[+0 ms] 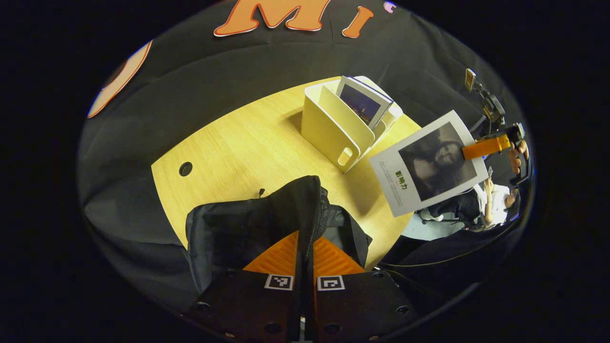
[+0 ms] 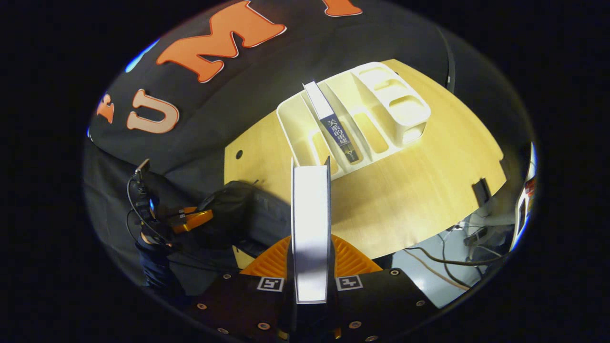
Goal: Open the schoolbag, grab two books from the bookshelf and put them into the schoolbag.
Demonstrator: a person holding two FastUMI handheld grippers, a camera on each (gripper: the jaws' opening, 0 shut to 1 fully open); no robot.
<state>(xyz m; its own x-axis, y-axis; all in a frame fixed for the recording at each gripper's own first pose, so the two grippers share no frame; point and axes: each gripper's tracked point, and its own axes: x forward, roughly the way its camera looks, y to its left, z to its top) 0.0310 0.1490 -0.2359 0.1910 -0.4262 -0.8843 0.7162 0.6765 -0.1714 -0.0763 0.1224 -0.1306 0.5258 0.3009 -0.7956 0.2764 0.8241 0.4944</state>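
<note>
In the left gripper view the left tool (image 1: 305, 259) sits at the bottom centre, its two fingers closed on a fold of the black fabric schoolbag (image 1: 257, 228); the zipper edge of that fold rises between them towards the middle of the frame. The bag stands on the pale wooden tabletop (image 1: 238, 147), near its lower edge. Upper right of centre on the tabletop is the cream plastic bookshelf with upright dividers (image 1: 333, 128), and a book with a dark blue cover (image 1: 363, 102) leans in one of its rear slots. At the right of this frame the right tool (image 1: 479, 147) grips a grey-and-white book with a dark photograph on its cover (image 1: 429, 164) by its right edge; the cover faces the camera, the long axis tilts from upper right to lower left, and the book hangs over the tabletop's right edge, apart from the bookshelf. In the right gripper view the right tool (image 2: 310, 267) at the bottom centre is clamped on that book (image 2: 310, 224), seen edge-on with white pages showing, its long axis running straight up the frame towards the bookshelf (image 2: 352, 114). The blue-spined book (image 2: 333, 124) stands in a middle slot there. At the left of this frame the left tool (image 2: 202, 216) touches the schoolbag (image 2: 238, 209).
</note>
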